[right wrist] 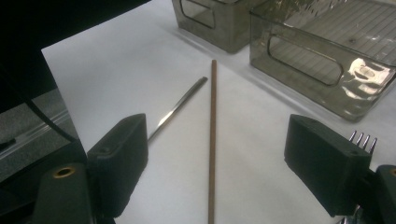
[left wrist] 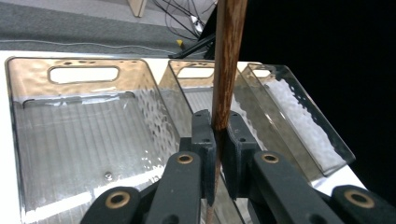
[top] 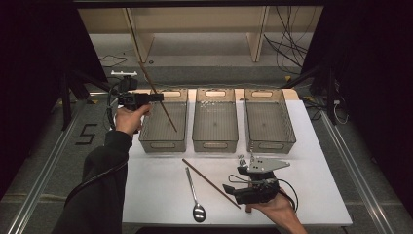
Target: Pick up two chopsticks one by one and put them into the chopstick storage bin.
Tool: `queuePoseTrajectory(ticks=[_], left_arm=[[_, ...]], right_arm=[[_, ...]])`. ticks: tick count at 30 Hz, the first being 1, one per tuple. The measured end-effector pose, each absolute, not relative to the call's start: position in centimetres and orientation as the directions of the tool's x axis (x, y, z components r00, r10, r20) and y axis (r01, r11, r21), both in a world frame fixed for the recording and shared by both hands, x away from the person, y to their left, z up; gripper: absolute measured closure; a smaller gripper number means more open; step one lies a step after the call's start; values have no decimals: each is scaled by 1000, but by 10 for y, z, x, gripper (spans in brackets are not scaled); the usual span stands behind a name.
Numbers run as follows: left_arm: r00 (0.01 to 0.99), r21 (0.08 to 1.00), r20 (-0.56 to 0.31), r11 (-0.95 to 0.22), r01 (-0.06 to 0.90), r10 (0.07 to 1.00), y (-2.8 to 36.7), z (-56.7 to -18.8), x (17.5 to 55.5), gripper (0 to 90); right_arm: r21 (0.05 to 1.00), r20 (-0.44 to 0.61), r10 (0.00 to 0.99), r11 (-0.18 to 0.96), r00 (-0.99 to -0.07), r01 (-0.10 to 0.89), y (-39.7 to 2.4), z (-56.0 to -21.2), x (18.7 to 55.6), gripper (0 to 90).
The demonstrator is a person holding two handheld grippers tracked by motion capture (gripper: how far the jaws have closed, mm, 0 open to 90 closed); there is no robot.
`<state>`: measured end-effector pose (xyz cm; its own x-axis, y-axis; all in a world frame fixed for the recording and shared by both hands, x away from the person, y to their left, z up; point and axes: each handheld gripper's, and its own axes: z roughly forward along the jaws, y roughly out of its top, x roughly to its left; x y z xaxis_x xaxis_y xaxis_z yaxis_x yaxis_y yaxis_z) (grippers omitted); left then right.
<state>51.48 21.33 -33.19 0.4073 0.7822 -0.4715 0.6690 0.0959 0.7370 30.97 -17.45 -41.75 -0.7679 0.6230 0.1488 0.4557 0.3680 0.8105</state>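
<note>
My left gripper (top: 157, 97) is held over the left clear bin (top: 146, 127), shut on a brown chopstick (top: 168, 117) that slants down into the bin. In the left gripper view the jaws (left wrist: 219, 130) pinch that chopstick (left wrist: 227, 65), which stands upright between them. A second brown chopstick (top: 209, 181) lies on the white table (top: 156, 190). My right gripper (top: 234, 179) hovers at its near end. In the right gripper view its jaws (right wrist: 219, 154) stand wide open, with this chopstick (right wrist: 213, 140) lying between them, untouched.
A metal spoon (top: 196, 200) lies left of the loose chopstick, its handle (right wrist: 180, 108) angled toward it. A fork (top: 242, 160) rests by the right gripper, tines (right wrist: 362, 138) visible. The middle bin (top: 215, 145) and the right bin (top: 270, 145) line the table's far side.
</note>
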Motion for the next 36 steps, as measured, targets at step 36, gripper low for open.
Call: queuePoseTrajectory(ticks=[36], left_arm=[[310,577,-532,69,814,788,191,-389,537,834]], right_arm=[[806,151,610,379,-778,454,-173,-420,306,204]])
